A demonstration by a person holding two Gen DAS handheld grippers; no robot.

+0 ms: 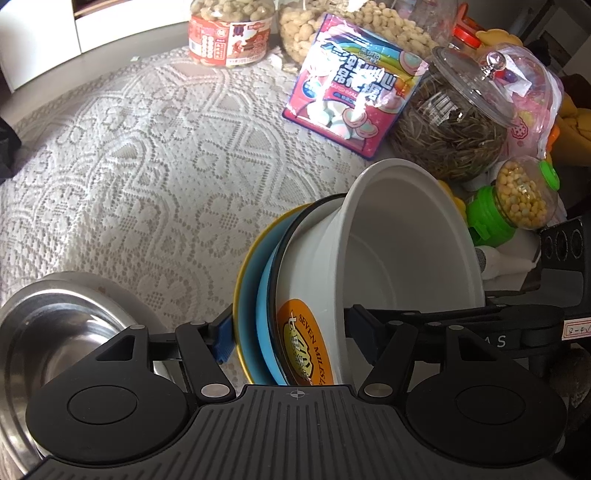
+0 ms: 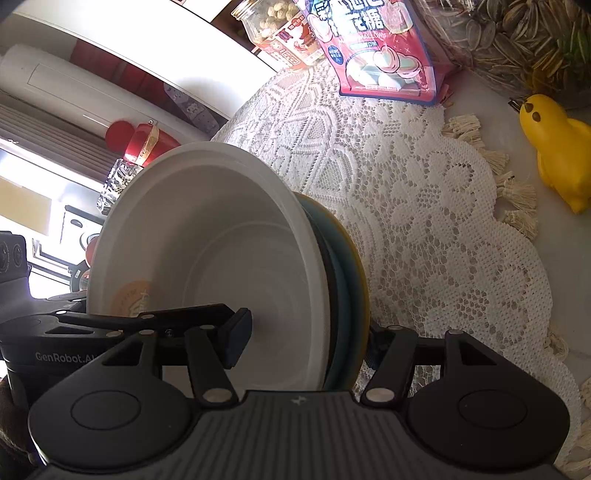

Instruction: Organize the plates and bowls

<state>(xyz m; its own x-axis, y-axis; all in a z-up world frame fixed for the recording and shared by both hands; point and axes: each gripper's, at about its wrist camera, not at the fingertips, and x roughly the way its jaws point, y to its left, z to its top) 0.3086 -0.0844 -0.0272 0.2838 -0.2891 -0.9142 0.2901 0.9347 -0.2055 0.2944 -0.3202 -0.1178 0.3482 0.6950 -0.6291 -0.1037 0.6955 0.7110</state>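
Observation:
A stack of dishes is held on edge above the lace cloth: a white paper bowl [image 1: 399, 254] with an orange label, nested on a black-rimmed plate, a blue plate [image 1: 266, 325] and a yellow plate [image 1: 242, 295]. My left gripper [image 1: 286, 332] is shut on the stack, one finger inside the bowl, the other behind the yellow plate. My right gripper [image 2: 306, 336] is shut on the same stack, with the white bowl [image 2: 221, 229] and the plate edges [image 2: 351, 266] between its fingers. A steel bowl [image 1: 55, 332] sits on the table at lower left.
On the lace cloth [image 1: 147, 155] stand a peanut jar [image 1: 231, 33], a pink marshmallow bag [image 1: 354, 96], a glass jar of sunflower seeds [image 1: 454, 122] and a green candy dispenser [image 1: 513, 206]. A yellow duck figure [image 2: 557, 147] stands beyond the cloth edge on the right.

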